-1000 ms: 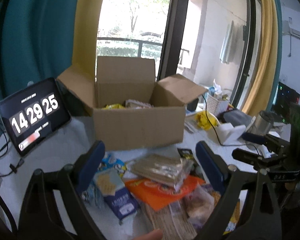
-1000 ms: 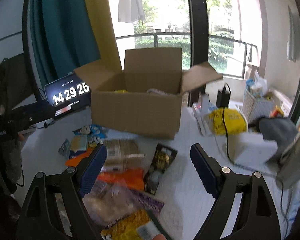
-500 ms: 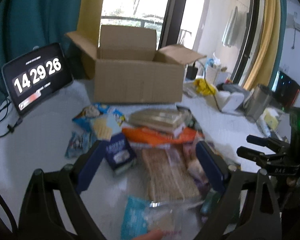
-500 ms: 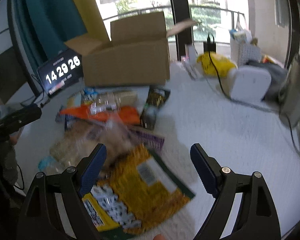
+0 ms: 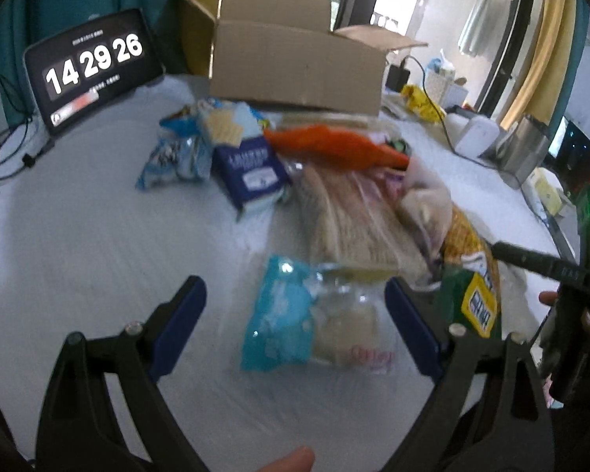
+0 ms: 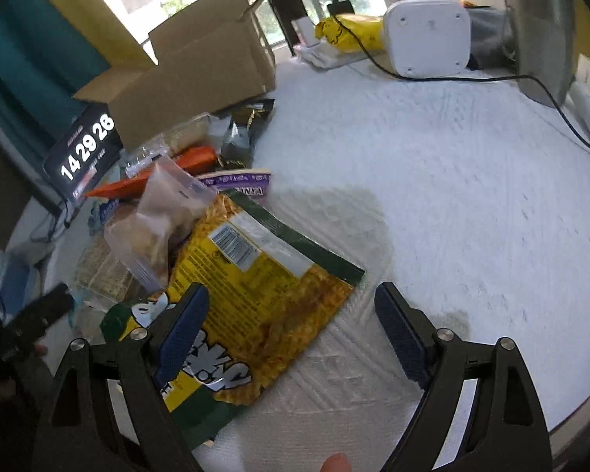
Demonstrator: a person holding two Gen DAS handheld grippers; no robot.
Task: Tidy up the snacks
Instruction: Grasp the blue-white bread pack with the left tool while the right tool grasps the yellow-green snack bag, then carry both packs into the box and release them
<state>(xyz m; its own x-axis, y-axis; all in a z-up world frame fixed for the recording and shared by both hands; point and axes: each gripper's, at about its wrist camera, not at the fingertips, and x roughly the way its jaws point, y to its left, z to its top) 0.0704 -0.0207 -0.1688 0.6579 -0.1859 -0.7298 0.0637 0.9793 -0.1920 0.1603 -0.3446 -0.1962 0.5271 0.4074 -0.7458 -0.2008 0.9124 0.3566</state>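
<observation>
The left gripper (image 5: 295, 306) hangs with jaws apart over a blue and clear packet (image 5: 314, 318), gripping nothing. The right gripper (image 6: 291, 314), also apart and empty, hovers over a yellow chip bag (image 6: 255, 287). Both snacks lie on the table (image 6: 452, 196), near its front edge, with the cardboard box (image 5: 295, 63) toward the back.
</observation>
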